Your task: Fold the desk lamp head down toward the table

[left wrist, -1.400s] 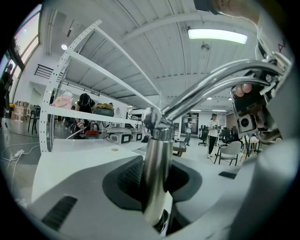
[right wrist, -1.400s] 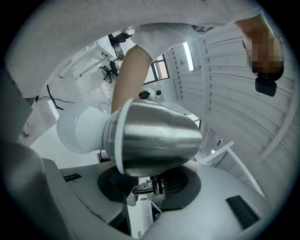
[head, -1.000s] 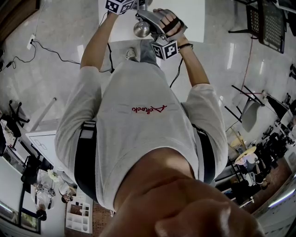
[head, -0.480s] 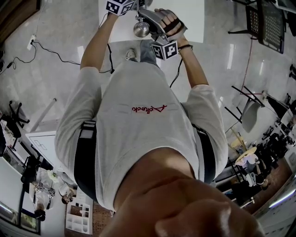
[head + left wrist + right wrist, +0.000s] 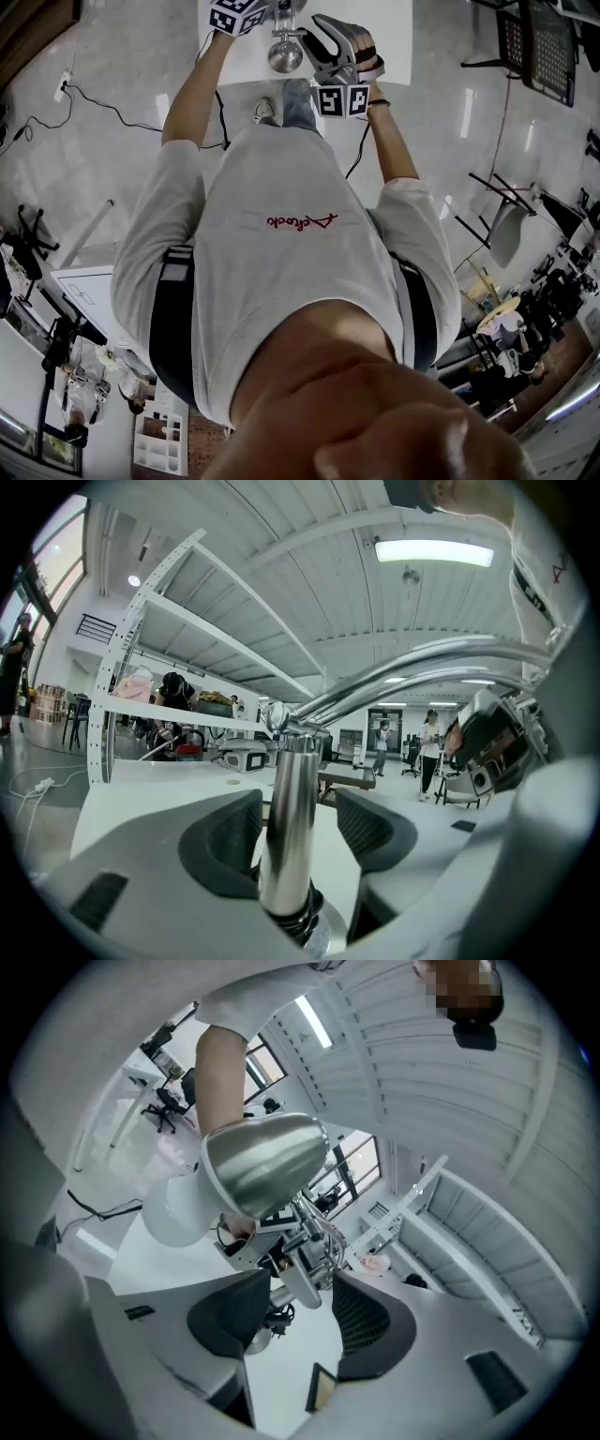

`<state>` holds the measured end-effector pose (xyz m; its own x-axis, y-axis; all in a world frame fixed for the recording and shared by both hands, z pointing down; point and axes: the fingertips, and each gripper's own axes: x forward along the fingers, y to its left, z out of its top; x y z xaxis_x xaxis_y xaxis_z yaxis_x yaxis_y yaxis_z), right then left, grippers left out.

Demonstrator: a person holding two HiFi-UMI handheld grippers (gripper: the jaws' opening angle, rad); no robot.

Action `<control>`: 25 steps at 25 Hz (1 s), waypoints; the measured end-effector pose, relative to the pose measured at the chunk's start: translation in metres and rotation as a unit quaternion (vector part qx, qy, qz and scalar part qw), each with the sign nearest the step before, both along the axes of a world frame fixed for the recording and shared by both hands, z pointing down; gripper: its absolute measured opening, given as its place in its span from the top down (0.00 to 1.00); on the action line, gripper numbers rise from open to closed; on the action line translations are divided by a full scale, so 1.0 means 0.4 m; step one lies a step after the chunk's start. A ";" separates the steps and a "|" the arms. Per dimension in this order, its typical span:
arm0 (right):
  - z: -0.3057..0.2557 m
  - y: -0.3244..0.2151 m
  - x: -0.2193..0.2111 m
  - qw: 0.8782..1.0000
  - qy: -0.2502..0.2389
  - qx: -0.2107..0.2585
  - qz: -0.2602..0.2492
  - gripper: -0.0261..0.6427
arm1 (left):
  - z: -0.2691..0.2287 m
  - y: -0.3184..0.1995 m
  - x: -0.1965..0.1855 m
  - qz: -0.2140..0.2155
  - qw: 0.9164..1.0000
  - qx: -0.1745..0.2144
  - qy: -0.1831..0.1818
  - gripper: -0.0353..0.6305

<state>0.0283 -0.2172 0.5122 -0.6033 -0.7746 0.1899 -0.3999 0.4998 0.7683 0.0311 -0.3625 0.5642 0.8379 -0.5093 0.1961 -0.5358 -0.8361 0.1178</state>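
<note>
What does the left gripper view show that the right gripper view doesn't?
Only the left gripper view: people standing far across the room. Only the right gripper view: the lamp head and its white bulb. Both: the white table and the shelf rack.

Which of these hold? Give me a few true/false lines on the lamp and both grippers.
1. The lamp pole stands upright between the left gripper's fingers. True; those fingers are opening.
2. The right gripper is clamped on the lamp head. False: its fingers are opening, below the head, around the stem without pressing it.
3. The lamp head is black. False: bare chrome.
4. The lamp stands on a white table. True.
</note>
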 end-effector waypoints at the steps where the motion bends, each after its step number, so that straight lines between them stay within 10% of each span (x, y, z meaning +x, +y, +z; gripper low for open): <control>1: 0.013 -0.004 0.008 1.000 -0.011 -0.016 0.008 0.67 | 0.001 0.003 -0.009 -0.001 1.000 -0.002 0.005 0.54; 9: 0.061 -0.076 0.106 0.976 -0.147 -0.123 0.107 0.71 | -0.012 0.041 -0.098 -0.044 0.999 0.008 0.021 0.57; 13: 0.058 -0.102 0.132 0.962 -0.193 -0.144 0.131 0.90 | -0.017 0.062 -0.116 -0.045 0.999 0.024 0.006 0.89; 25: 0.050 -0.103 0.119 0.917 -0.304 -0.216 0.144 0.91 | -0.021 0.106 -0.136 -0.052 0.998 0.008 0.020 0.91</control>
